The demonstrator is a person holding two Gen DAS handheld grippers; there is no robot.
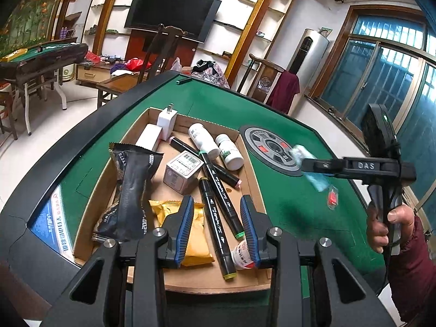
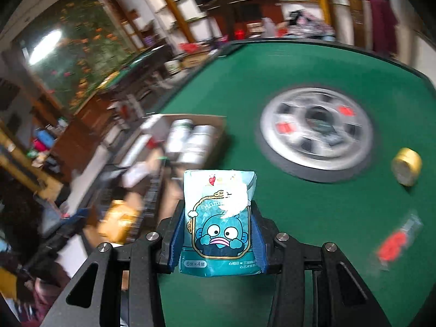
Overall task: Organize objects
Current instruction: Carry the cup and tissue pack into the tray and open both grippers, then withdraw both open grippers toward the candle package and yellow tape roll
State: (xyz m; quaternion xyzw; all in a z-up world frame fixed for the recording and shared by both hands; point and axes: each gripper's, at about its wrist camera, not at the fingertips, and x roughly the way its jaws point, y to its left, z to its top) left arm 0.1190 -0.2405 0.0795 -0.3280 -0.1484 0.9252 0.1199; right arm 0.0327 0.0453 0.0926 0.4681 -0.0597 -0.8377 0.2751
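Seemingly tissue pack (image 2: 218,226) between fingers (image 2: 174,242).

A home living room: a wall-mounted television (image 1: 173,13) among display shelves (image 1: 239,24), wooden chairs (image 1: 263,79), and a green-felt mahjong table (image 1: 218,100).

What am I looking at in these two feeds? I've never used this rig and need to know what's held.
No robot arm: a person holds a handheld two-finger gripper in each hand, each carrying a fisheye camera looking along its fingers. In the left wrist view, the left gripper hangs with nothing between its fingers above a cardboard box of markers, bottles and snacks on a green table. The right gripper, seen in its own blurred view, is shut on a blue tissue pack. A gold-lidded jar and a red packet lie on the felt.
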